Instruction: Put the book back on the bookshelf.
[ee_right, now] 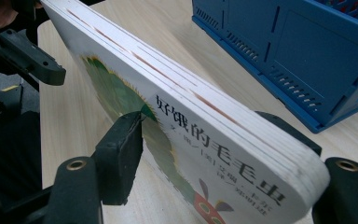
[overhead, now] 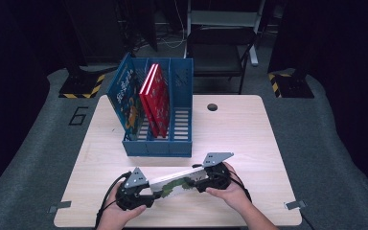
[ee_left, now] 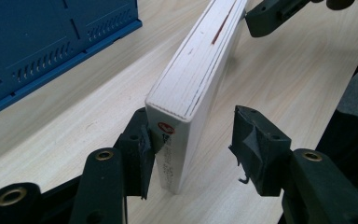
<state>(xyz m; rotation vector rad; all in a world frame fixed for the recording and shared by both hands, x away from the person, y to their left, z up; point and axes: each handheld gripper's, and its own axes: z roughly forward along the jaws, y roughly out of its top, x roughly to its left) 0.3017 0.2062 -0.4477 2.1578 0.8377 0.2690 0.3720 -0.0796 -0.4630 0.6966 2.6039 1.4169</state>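
Left gripper (overhead: 146, 197) has its fingers spread around the spine end of the thick board book (overhead: 172, 184), one pad touching, the other clear, so no clamp yet. The book stands on edge on the table (overhead: 249, 139), just in front of the blue file rack (overhead: 158, 112). Right gripper (overhead: 202, 184) sits open around the other end; it looks stiff, chunky and glossy, so I'd pinch both covers squarely near the ends.

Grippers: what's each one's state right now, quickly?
Left gripper: open, book between its jaws, one pad clear.
Right gripper: open, jaws loosely around the same book.
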